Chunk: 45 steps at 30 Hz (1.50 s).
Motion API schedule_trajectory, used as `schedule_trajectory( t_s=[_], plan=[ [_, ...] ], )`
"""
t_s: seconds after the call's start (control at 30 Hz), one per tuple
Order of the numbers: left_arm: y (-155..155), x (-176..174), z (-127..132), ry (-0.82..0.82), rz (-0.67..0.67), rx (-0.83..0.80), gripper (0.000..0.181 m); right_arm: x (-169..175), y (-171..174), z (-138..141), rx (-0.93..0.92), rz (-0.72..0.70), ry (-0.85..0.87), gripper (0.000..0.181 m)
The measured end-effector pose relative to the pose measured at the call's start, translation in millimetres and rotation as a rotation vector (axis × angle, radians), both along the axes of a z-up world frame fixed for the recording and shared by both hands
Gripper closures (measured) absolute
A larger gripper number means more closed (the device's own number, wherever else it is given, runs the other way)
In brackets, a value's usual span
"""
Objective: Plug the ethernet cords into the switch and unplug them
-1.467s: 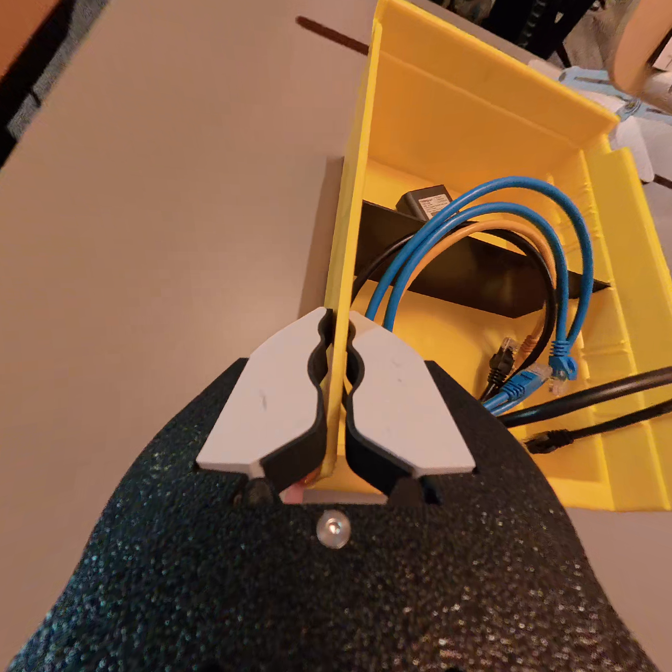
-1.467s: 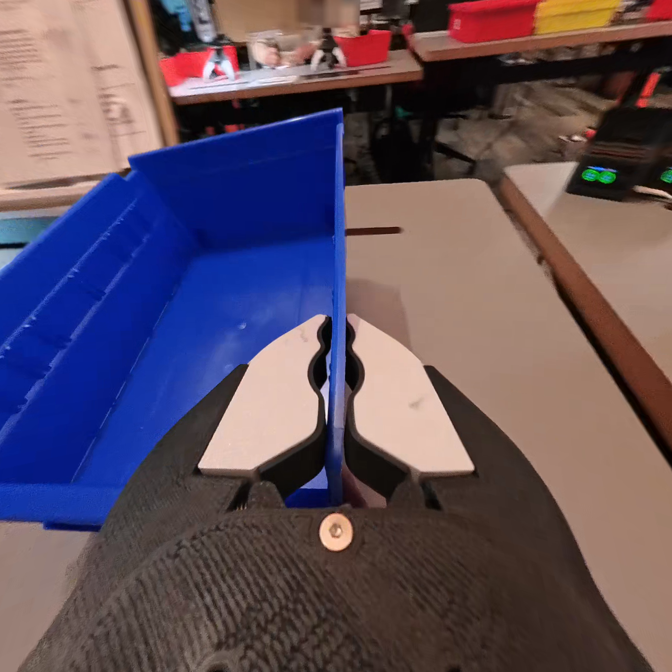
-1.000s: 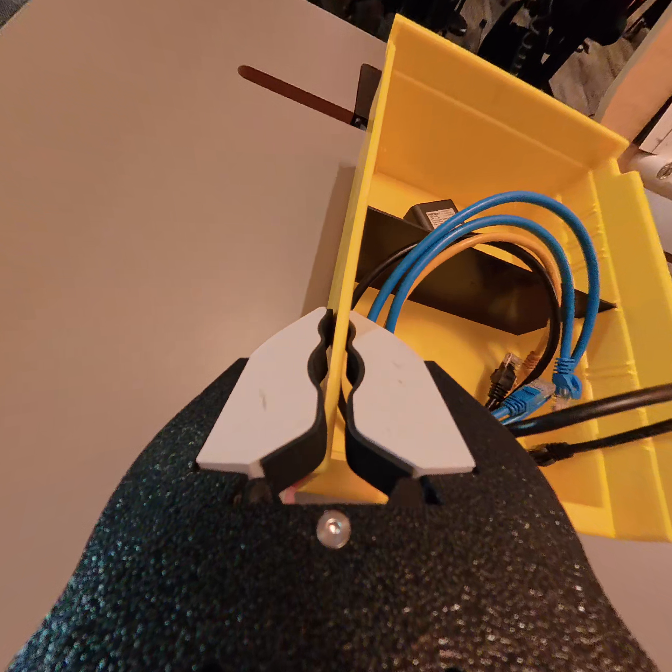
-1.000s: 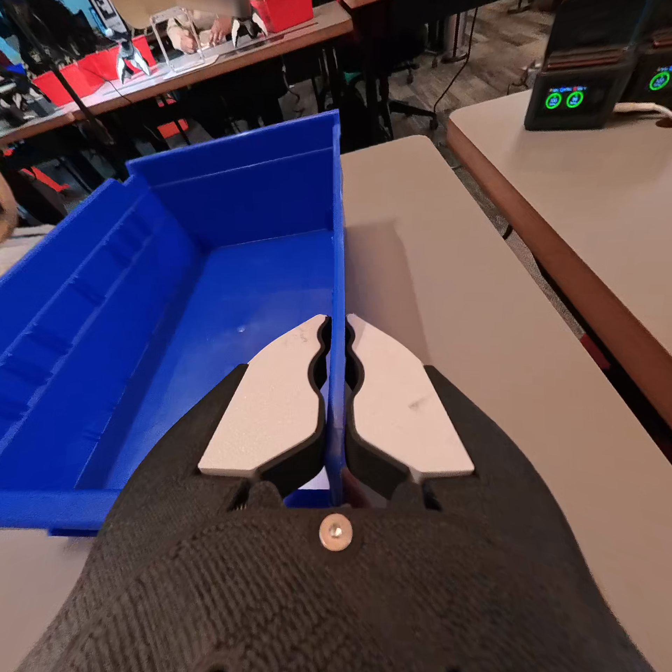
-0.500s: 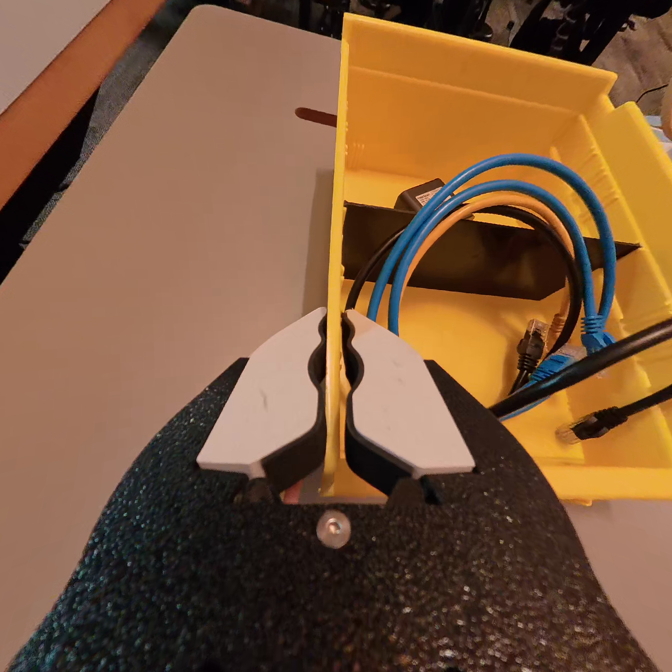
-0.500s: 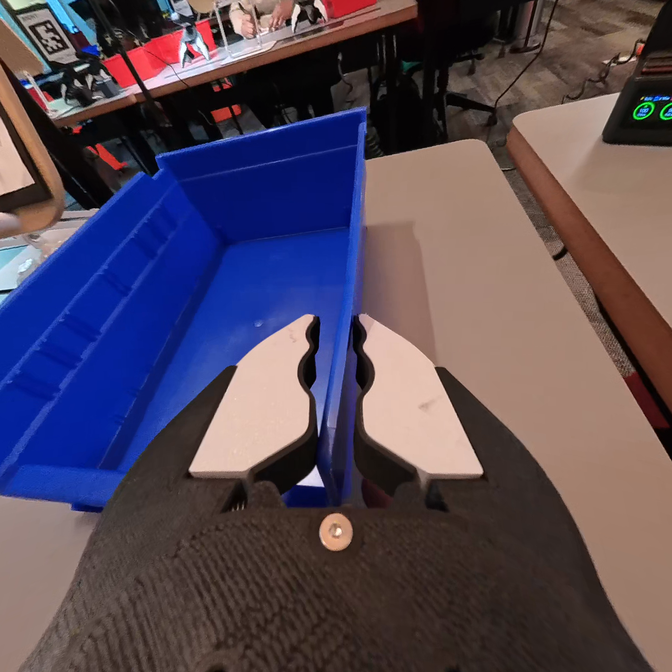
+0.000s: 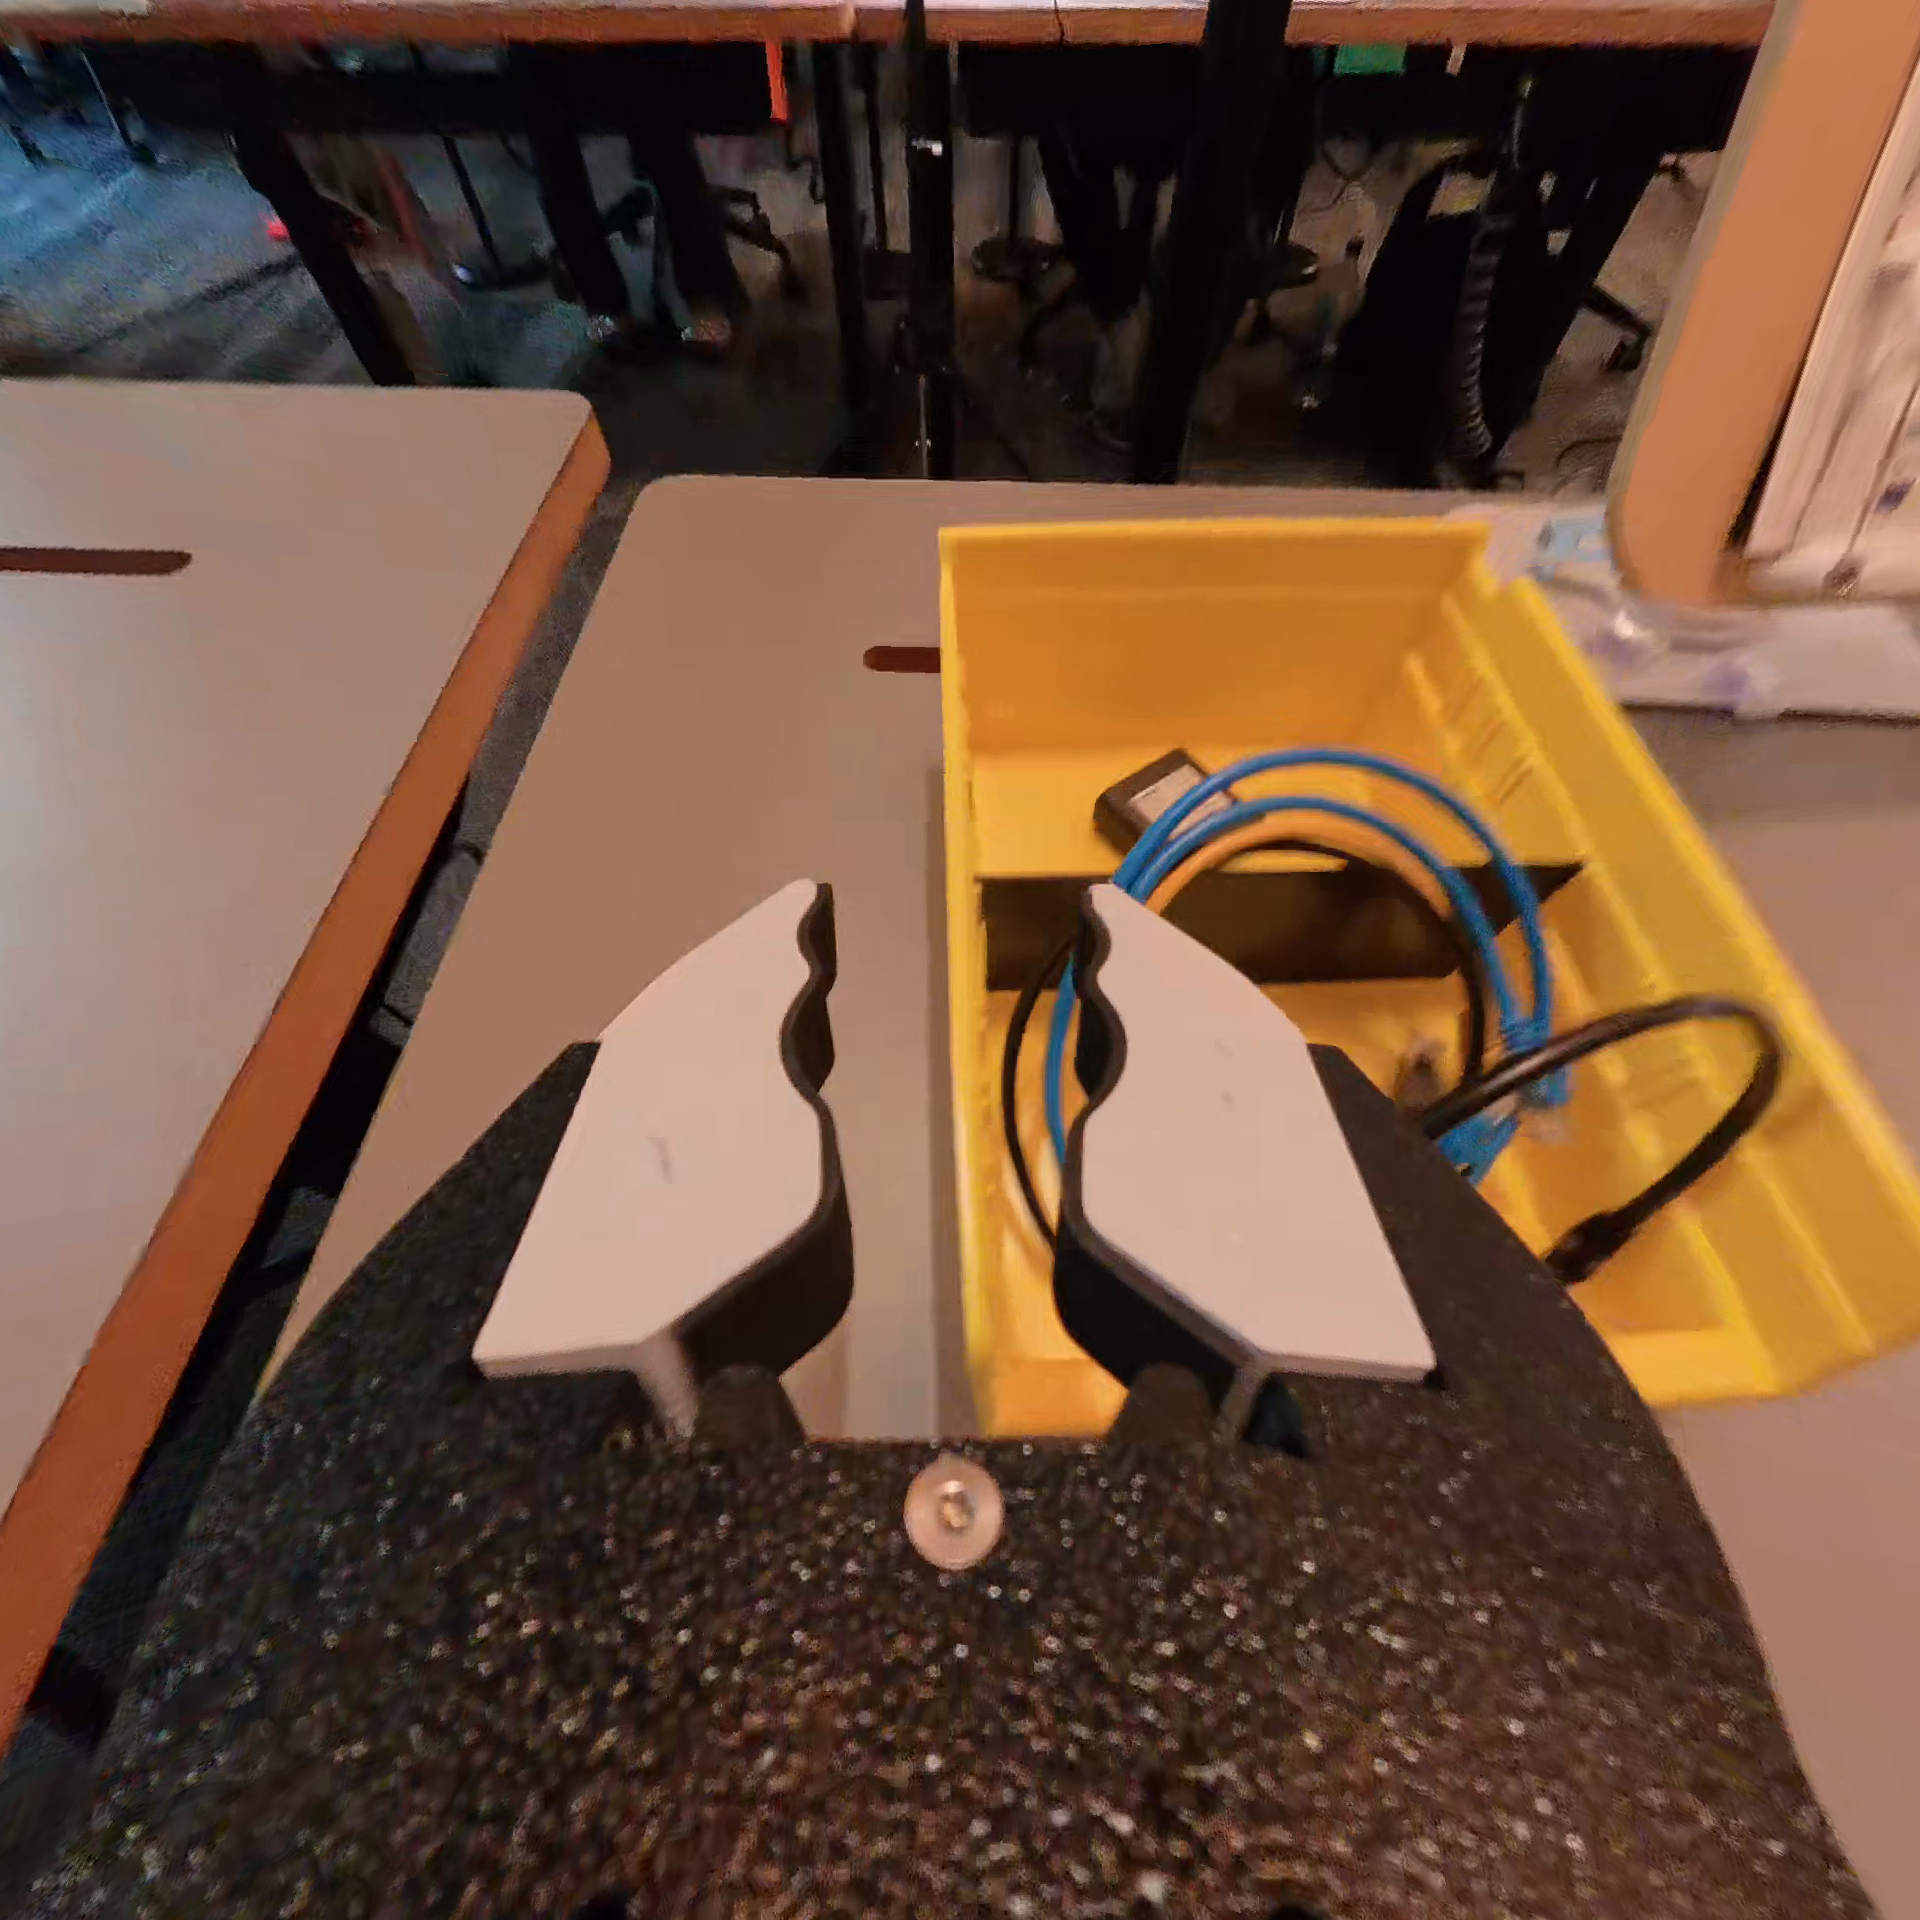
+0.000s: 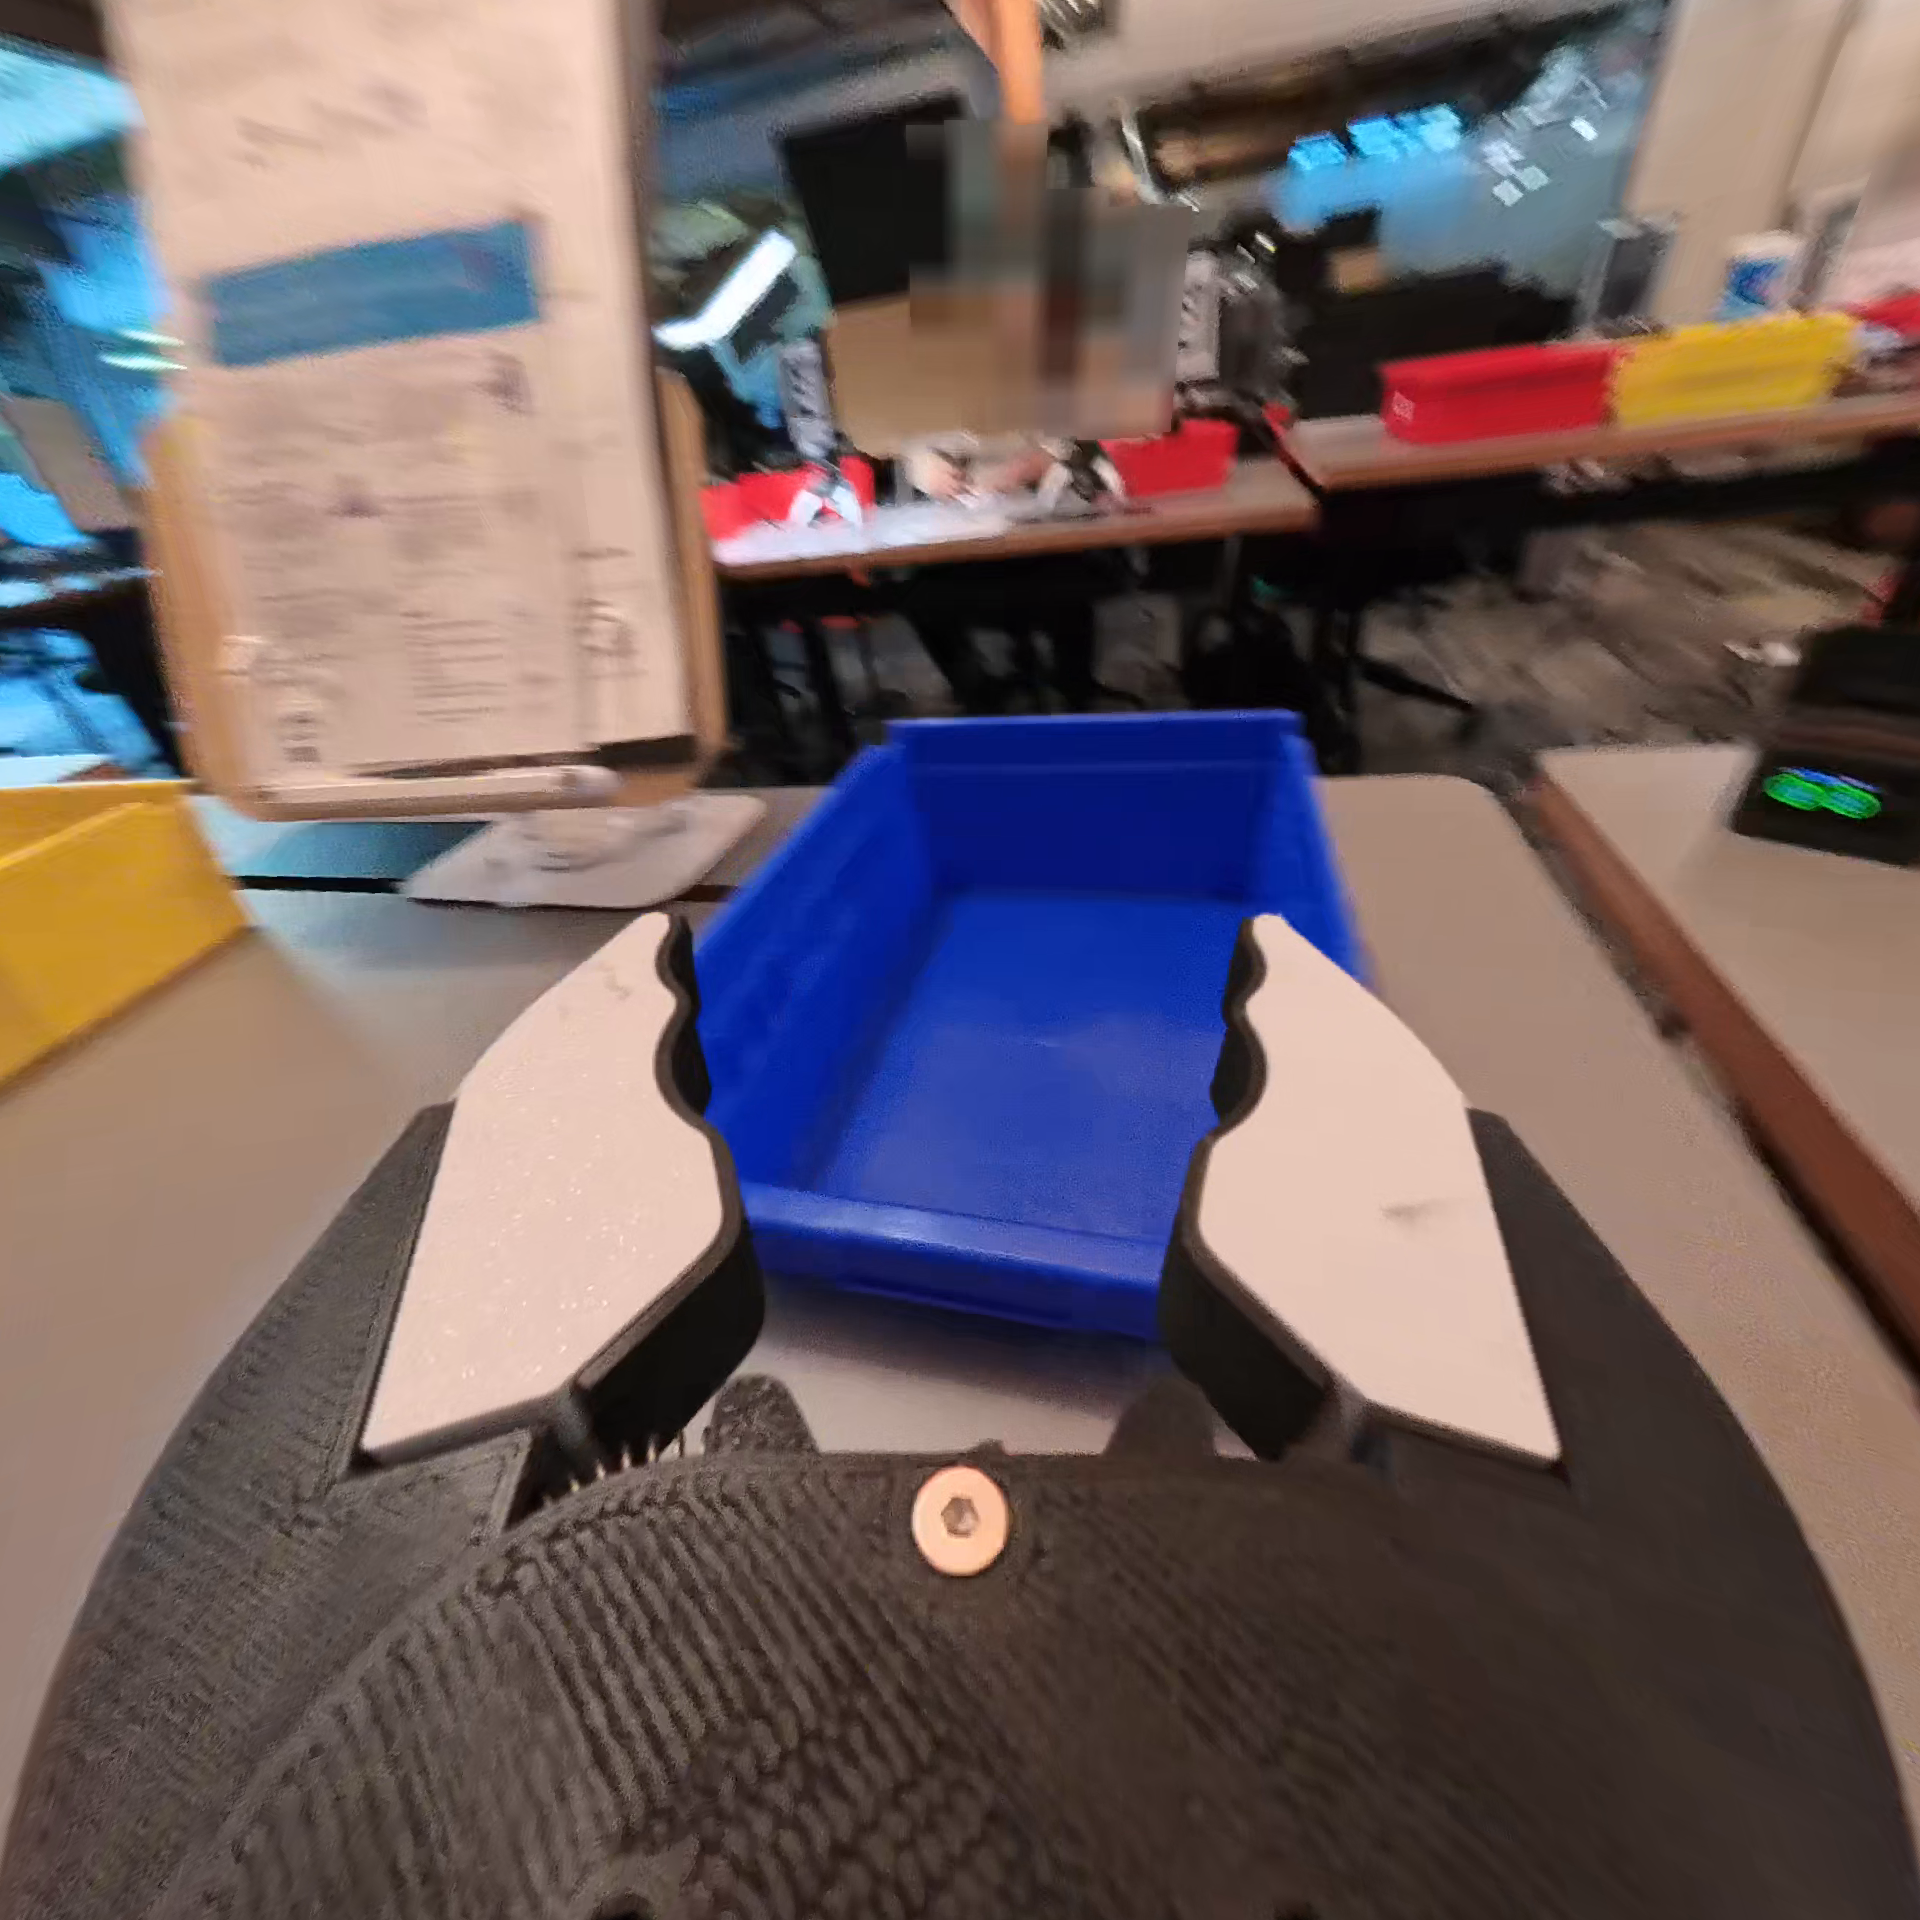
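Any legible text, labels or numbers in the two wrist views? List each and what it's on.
Nothing is legible enough to quote.
Sheet on the board: printed text, motion-blurred.
Adapter in the yellow bin: label too small to read.
Screen: green rings, figures blurred.
Red bin: pale label, unreadable.
Blue bin: no markings seen.

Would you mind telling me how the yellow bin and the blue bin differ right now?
The yellow bin holds blue, orange and black cords plus a black divider; the blue bin is empty. The yellow bin lies beside the open left gripper, whose right finger overlaps it; the blue bin sits centred ahead of the open right gripper. Both are open-topped plastic bins resting on the grey table, ungripped.
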<state>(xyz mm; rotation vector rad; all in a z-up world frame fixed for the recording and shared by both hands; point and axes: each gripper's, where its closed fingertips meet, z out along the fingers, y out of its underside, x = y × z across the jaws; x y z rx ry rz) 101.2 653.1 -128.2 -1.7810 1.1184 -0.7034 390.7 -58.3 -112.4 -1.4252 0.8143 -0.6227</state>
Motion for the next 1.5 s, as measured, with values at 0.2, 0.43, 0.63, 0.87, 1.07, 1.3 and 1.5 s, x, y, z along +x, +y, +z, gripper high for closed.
schedule_trajectory(
  t_s=[0.2,0.43,0.63,0.87,1.07,1.3,1.5],
  plan=[
    [-31.7,78.4,17.5,0.173,-0.138,-0.329,0.108,-74.7,120.2,0.4,-0.107,0.306,-0.080,0.070],
    [-30.8,157.1,-43.4,0.617,-0.133,-0.496,0.107,-111.6,169.8,-18.2,-0.112,0.490,-0.075,0.071],
    [-26.8,170.3,-112.6,0.887,-0.007,-0.615,0.107,-118.6,175.0,-24.7,-0.097,0.534,-0.051,0.076],
    [-26.9,162.0,-142.8,1.081,0.008,-0.626,0.128,-121.4,177.4,-30.8,-0.137,0.563,-0.059,0.078],
    [-37.7,184.3,-139.1,0.984,-0.025,-0.712,0.121,-118.7,174.1,-35.7,-0.152,0.556,-0.047,0.080],
    [-39.0,180.1,-157.7,1.077,0.011,-0.636,0.115,-117.0,173.7,-35.6,-0.150,0.547,-0.045,0.082],
    [-35.5,187.1,-152.2,1.025,-0.148,-0.425,0.119,-122.4,179.2,-35.8,-0.123,0.569,-0.013,0.085]
  ],
)
